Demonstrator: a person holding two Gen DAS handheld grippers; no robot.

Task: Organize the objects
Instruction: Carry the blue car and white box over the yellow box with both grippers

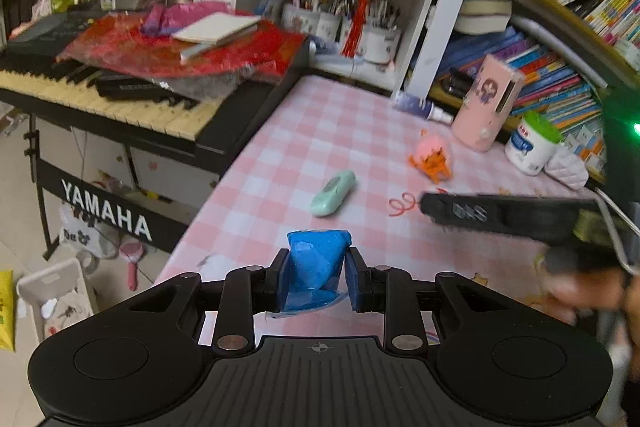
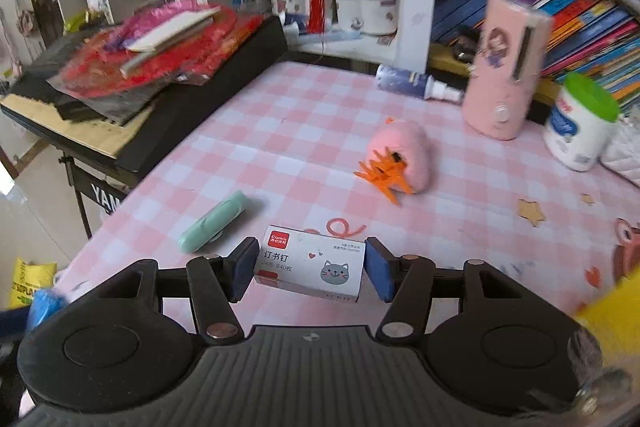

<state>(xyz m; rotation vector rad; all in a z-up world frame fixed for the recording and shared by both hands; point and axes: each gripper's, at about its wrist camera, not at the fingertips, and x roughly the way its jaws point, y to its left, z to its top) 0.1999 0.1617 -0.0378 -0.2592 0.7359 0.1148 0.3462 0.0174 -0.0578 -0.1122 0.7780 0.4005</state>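
My left gripper is shut on a blue packet and holds it over the near part of the pink checked table. My right gripper is shut on a white staple box with a cat picture, just above the table. A mint green case lies mid-table; it also shows in the right wrist view. A pink plush clip with orange teeth lies further back, and it shows in the left wrist view. The right gripper's body shows at the right of the left wrist view.
A Yamaha keyboard piled with red wrapping stands left of the table. A pink case, a spray bottle and a green-lidded tub stand at the back right. Shelves with books and pen cups lie behind.
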